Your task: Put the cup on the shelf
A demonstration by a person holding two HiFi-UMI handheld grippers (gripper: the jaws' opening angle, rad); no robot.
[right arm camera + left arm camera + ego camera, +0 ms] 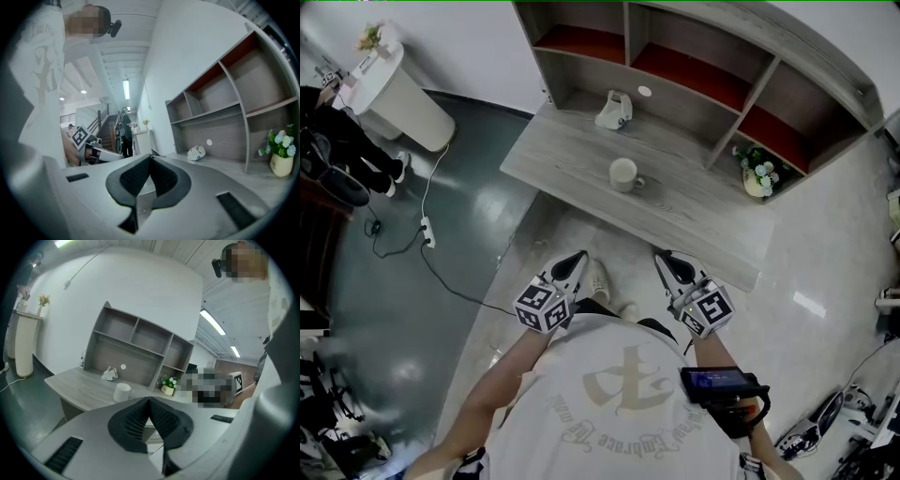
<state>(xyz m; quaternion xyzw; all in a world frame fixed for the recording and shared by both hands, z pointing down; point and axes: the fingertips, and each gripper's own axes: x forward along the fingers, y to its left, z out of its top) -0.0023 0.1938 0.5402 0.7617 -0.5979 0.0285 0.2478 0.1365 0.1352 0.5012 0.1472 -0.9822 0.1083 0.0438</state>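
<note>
A white cup point(623, 174) stands upright near the middle of the grey wooden desk point(572, 155); the left gripper view shows the cup point(122, 392) beyond the jaws. Behind it rises the grey shelf unit point(703, 66) with red-backed upper compartments. My left gripper point(579, 257) is held in front of the desk's near edge, shut and empty. My right gripper point(661, 257) hangs beside it, level with it, also shut with nothing between its jaws. Both are well short of the cup.
A small white object point(614, 111) lies in the shelf's lower opening behind the cup. A flower pot point(757, 175) stands at the desk's right. A white pedestal point(398, 89) and a cable with power strip point(425, 231) are on the floor at left. People stand by distant stairs point(123, 133).
</note>
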